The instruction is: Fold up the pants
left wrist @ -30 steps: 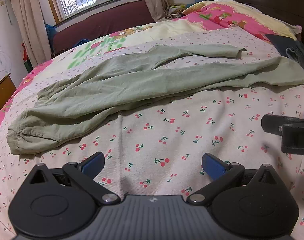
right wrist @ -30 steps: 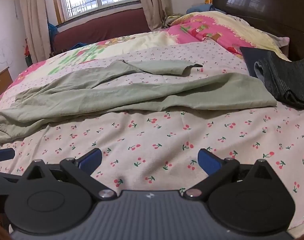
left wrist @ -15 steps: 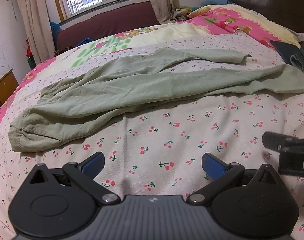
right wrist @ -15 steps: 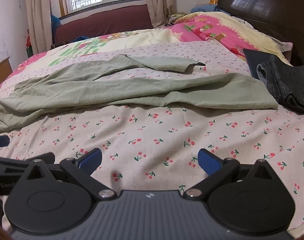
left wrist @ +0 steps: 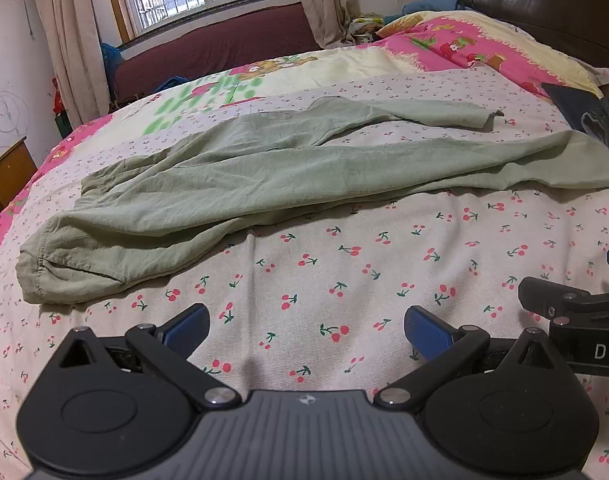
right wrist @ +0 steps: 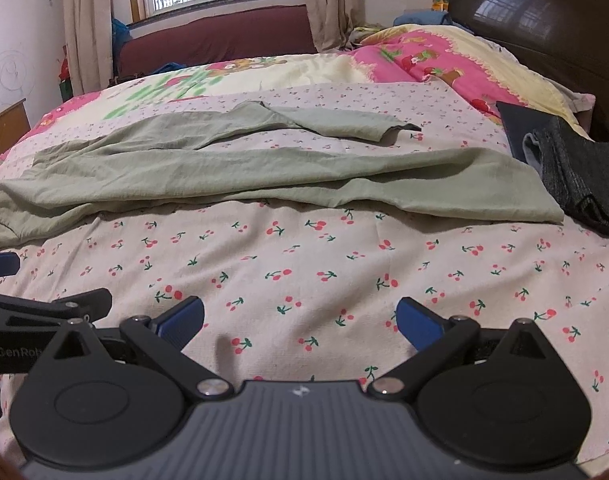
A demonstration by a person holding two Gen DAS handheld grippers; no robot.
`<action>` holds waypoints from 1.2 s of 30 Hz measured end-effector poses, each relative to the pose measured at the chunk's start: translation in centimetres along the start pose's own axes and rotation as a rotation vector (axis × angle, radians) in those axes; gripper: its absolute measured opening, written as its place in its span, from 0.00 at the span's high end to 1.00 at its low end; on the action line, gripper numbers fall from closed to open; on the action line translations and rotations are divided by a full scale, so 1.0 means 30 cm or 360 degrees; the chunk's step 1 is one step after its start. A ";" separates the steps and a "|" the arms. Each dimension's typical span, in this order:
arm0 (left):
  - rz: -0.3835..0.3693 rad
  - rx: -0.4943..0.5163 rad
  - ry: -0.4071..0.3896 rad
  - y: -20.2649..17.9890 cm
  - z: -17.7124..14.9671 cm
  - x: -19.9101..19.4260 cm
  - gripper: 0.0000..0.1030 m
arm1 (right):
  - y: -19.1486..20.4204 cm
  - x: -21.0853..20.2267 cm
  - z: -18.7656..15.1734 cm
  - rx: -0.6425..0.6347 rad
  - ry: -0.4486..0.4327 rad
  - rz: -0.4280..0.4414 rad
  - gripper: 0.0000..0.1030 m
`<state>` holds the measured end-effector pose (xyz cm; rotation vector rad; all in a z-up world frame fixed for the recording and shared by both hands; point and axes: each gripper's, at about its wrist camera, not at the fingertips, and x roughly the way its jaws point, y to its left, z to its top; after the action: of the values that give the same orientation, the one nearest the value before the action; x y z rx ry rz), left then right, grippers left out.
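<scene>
Light green pants (left wrist: pixel 264 176) lie spread across the cherry-print bed sheet (left wrist: pixel 344 264), waistband at the left, legs running to the right. They also show in the right wrist view (right wrist: pixel 244 172), with the near leg's hem at the right and the far leg bent behind. My left gripper (left wrist: pixel 306 330) is open and empty, low over the sheet in front of the pants. My right gripper (right wrist: pixel 299 322) is open and empty, also short of the pants. Each gripper shows at the edge of the other's view.
A folded dark garment (right wrist: pixel 576 176) lies at the right by the leg hem. Pink and yellow bedding (right wrist: pixel 444 60) sits by the dark headboard (right wrist: pixel 544 28). A wooden cabinet (left wrist: pixel 4 176) stands left of the bed. A maroon sofa (left wrist: pixel 216 52) is under the window.
Both grippers have shifted slightly, with the views tilting up a little; the pants sit lower and nearer in frame. Both stay open. The pants have not moved.
</scene>
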<state>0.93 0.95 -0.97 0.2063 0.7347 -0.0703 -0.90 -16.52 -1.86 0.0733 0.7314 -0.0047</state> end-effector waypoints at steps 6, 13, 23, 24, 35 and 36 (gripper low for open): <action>0.0006 0.0008 -0.0004 0.001 -0.003 0.000 0.00 | 0.000 0.002 -0.002 0.0001 0.0007 0.0004 0.01; 0.0007 0.0008 -0.0004 0.001 -0.001 0.000 0.00 | 0.001 0.005 -0.004 0.0001 0.0010 0.0009 0.01; 0.0007 0.0010 -0.0002 0.001 -0.002 0.001 0.00 | 0.002 0.009 -0.007 -0.0005 0.0019 0.0018 0.01; 0.0007 0.0009 -0.0001 0.002 -0.002 0.001 0.00 | 0.003 0.010 -0.007 -0.0006 0.0021 0.0019 0.01; 0.0004 0.0005 0.0011 0.009 -0.011 0.012 0.00 | 0.003 0.017 -0.005 -0.0011 0.0041 0.0031 0.01; 0.0002 0.0003 0.0014 0.011 -0.013 0.013 0.00 | 0.003 0.018 -0.005 -0.0010 0.0044 0.0033 0.01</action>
<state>1.01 1.35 -1.46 0.2087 0.7432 -0.0689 -0.60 -16.41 -2.33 0.0747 0.7580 0.0184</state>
